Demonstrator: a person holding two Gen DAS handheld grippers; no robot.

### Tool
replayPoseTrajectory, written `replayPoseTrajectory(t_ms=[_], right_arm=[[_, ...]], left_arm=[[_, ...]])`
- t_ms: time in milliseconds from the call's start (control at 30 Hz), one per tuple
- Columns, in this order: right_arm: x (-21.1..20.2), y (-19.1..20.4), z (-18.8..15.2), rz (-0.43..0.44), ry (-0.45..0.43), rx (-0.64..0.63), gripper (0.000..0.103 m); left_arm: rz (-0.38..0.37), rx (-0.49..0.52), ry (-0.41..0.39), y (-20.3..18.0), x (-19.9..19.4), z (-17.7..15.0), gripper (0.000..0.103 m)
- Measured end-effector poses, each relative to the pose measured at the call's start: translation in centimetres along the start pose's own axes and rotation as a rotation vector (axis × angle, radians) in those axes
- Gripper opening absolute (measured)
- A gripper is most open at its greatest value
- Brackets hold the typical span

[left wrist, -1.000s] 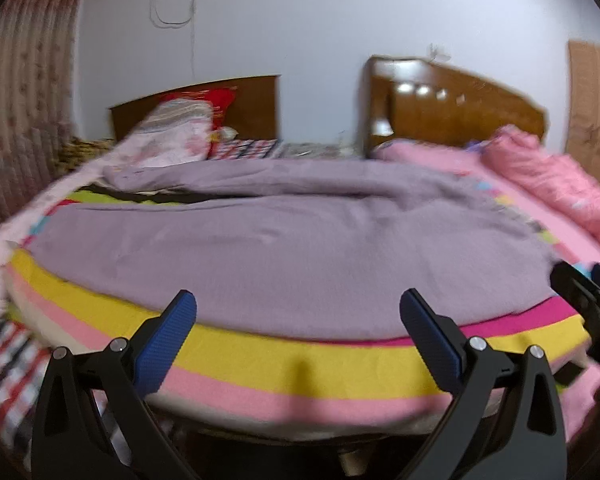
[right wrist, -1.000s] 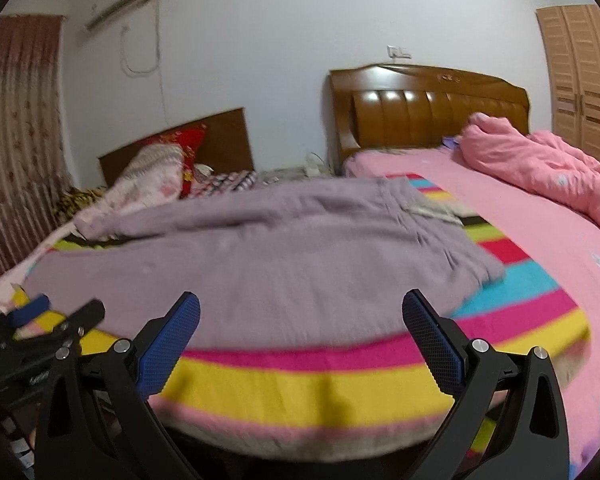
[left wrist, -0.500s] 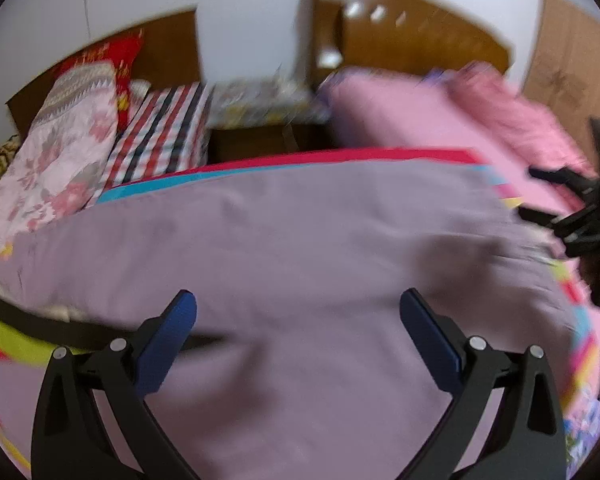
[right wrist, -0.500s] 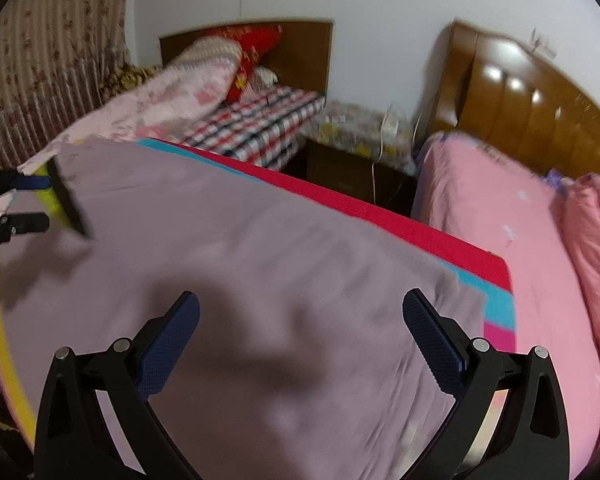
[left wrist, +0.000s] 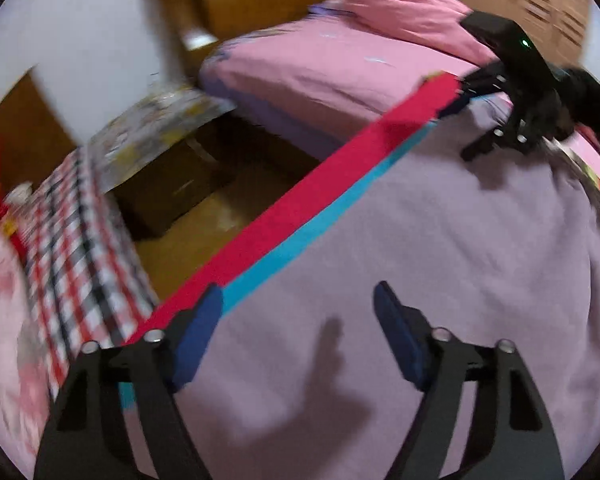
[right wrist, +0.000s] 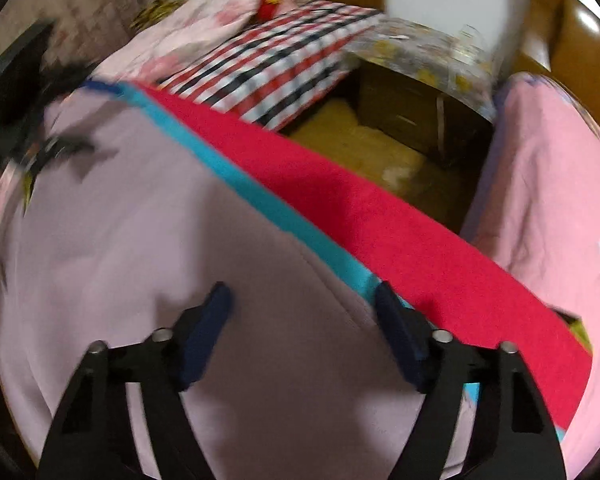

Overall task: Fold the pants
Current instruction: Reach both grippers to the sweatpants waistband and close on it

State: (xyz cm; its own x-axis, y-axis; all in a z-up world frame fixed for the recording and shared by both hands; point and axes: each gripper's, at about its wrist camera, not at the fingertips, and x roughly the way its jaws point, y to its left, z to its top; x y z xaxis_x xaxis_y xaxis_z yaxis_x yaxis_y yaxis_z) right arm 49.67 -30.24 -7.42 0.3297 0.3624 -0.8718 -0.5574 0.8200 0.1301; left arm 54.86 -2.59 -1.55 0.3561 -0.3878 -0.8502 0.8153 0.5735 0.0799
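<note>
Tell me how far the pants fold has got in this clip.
Early. Done: the purple pants lie spread on the striped blanket. In hand: left gripper and right gripper hover open over the far edge, gripping nothing. Left: grasp the edge and make every fold.

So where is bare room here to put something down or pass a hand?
Free: the purple pants between the left gripper and right gripper, and the pink sheet. Crowded: the checked bedding and nightstand beyond the red stripe.
</note>
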Motion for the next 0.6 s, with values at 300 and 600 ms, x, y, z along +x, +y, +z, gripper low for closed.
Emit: replayPoseTrajectory(t_ms=[300, 600], right_arm=[[-7.5, 6.4, -3.2, -0.175, -0.218, -0.227, 0.014], [-11.5, 12.9, -6.6, -0.371, -0.38, -0.176, 0.013]], left_arm=[[-0.124, 0.099, 0.111, 1.6, 4.2, 1.7, 0.073], [-0.049, 0.154, 0.016, -3.3, -4.7, -0.5, 0.006]])
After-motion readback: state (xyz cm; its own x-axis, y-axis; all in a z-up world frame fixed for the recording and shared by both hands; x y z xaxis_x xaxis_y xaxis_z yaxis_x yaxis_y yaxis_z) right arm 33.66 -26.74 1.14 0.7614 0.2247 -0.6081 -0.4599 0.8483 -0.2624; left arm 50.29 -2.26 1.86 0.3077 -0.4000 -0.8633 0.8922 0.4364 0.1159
